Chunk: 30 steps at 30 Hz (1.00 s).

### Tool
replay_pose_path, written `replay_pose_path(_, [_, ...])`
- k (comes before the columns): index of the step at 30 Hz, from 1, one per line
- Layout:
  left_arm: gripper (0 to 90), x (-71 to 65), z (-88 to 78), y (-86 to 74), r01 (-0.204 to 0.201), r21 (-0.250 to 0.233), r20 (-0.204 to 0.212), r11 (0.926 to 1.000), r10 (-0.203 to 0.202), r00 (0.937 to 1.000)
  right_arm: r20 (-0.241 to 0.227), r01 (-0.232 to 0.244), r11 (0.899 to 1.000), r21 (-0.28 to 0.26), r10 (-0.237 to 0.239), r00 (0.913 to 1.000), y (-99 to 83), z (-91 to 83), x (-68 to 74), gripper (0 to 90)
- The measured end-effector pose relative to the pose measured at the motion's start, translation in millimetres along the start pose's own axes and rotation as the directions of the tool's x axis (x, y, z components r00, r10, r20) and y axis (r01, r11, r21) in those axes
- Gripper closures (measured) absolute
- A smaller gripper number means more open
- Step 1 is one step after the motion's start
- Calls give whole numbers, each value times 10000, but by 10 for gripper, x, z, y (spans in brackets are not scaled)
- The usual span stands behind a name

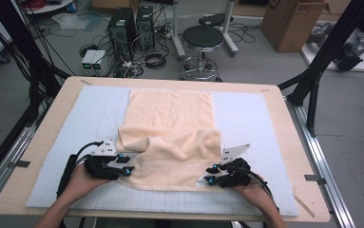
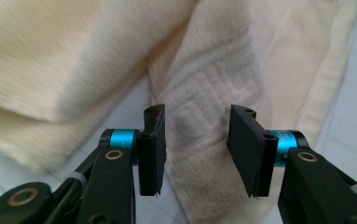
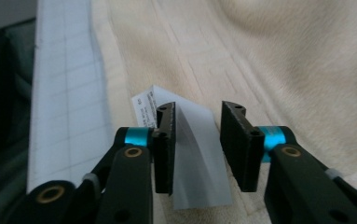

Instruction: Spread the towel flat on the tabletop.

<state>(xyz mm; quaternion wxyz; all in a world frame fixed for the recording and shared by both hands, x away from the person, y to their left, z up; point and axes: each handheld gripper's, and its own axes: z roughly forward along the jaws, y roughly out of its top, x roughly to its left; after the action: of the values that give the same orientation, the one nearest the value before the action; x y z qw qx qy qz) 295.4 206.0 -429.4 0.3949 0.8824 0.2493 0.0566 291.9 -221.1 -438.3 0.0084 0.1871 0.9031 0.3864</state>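
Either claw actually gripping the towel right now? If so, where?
Neither. Left claw stands open over the towel near its edge; right claw stands open around its white label.

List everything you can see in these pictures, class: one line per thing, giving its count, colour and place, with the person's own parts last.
towel: one, cream, partly folded, in the middle of the mat
care label: one, white, on the towel's edge, between the right gripper's fingers
mat: one, pale blue with a grid, covering the table
table: one, light wood, in the middle of the high view
stool: one, black seat, on the floor beyond the table
computer towers: two, black, on the floor beyond the table
cardboard box: one, brown, far right on the floor
left gripper: one, black, open at the towel's near left edge
right gripper: one, black, open at the towel's near right corner
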Motion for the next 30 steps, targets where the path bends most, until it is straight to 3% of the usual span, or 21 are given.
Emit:
replay_pose_path(2, [587, -17, 36, -9, -73, 145, 187, 9999, 71, 9998, 17, 73, 10000, -26, -73, 10000, 6, 18, 6, 641])
replay_pose_path(4, [696, -40, 75, -47, 24, -48, 227, 10000, -23, 9997, 201, 196, 9998, -1, -196, 9996, 7, 22, 15, 677])
replay_pose_path(6, [830, -42, 50, -69, 157, -315, -203, 9994, -163, 9997, 282, 286, 9996, 7, -286, 9992, 12, 24, 25, 744])
replay_pose_path(9, [846, -85, -120, -99, 226, -919, -848, 9955, -305, 9959, 95, 292, 9996, 49, -292, 9995, 26, 28, 28, 832])
replay_pose_path(11, [849, -181, -291, -115, 349, -1499, -1001, 9881, -503, 9937, 106, 445, 9990, 9, -445, 9990, 45, 43, 62, 855])
replay_pose_path(14, [850, -434, -523, -115, 23, -2039, -1673, 9790, -372, 9852, -251, 733, 9973, -7, -733, 9970, 99, 86, 130, 860])
replay_pose_path(16, [841, -609, -648, -120, -73, -2452, -1814, 9694, -385, 9827, -431, 964, 9953, -40, -965, 9944, 131, 99, 187, 863])
replay_pose_path(19, [730, -790, -754, -139, 226, -3193, -890, 9474, -537, 9946, -721, 1141, 9931, -280, -1158, 9906, 134, 23, 286, 866])
replay_pose_path(21, [634, -823, -764, -158, 152, -3181, -957, 9479, -480, 9943, -957, 1157, 9917, -568, -1207, 9881, 112, -82, 380, 867])
replay_pose_path(22, [628, -810, -751, -174, 8, -3036, -1134, 9528, -370, 9929, -1072, 1294, 9894, -666, -1361, 9849, 102, -133, 416, 867])
replay_pose_path(25, [619, -677, -657, -243, 443, -2848, -1202, 9575, -815, 9894, -1032, 1435, 9870, -722, -1505, 9832, 69, -261, 490, 863])
replay_pose_path(27, [618, -589, -581, -290, 651, -2674, -1422, 9614, -1062, 9841, -939, 1271, 9875, -927, -1357, 9863, 51, -322, 461, 827])
replay_pose_path(29, [605, -507, -511, -314, 760, -2549, -1306, 9640, -1122, 9851, -1206, 749, 9889, -1282, -905, 9886, 33, -362, 381, 760])
replay_pose_path(30, [605, -471, -478, -310, 719, -2538, -1250, 9646, -1064, 9864, -1111, 622, 9879, -1418, -783, 9907, 33, -372, 345, 722])
